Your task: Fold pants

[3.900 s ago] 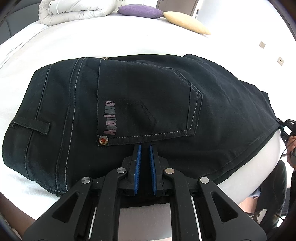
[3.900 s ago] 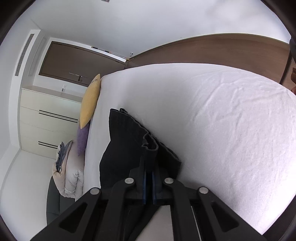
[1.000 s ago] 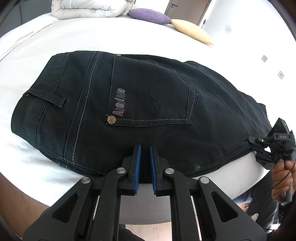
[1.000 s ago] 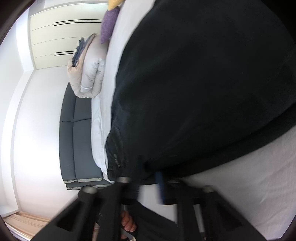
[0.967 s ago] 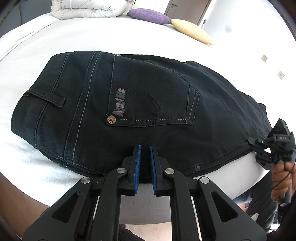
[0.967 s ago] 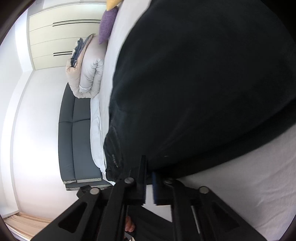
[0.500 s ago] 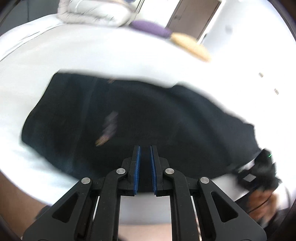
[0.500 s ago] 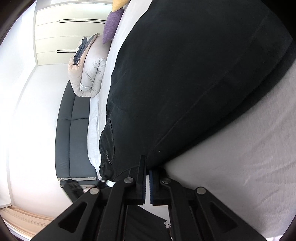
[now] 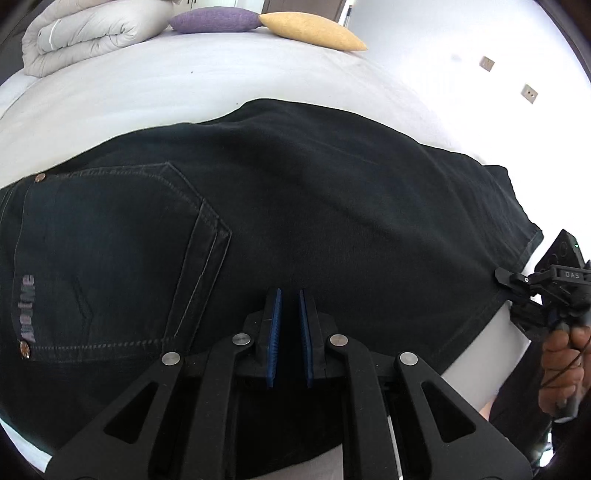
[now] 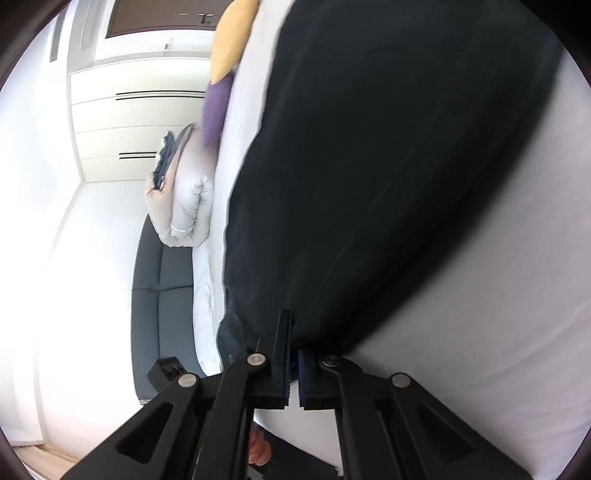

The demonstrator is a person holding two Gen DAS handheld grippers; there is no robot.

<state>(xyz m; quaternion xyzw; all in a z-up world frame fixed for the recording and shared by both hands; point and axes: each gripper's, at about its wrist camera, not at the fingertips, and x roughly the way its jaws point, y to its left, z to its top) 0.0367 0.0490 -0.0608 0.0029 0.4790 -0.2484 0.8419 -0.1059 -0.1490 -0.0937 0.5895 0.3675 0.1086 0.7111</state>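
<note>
The left claw, pads together and empty, has slid along the black denim pants from pocket toward hem; the right claw stays clamped on the hem, suggesting another fold.

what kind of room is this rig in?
Most likely a bedroom: black pants lie on a white-sheeted bed, with a folded duvet, cushions and a built-in wardrobe.

A partly cut-off "AboutMe" label was seen on the pants beside the back pocket. "DAS" was printed on the right gripper.
</note>
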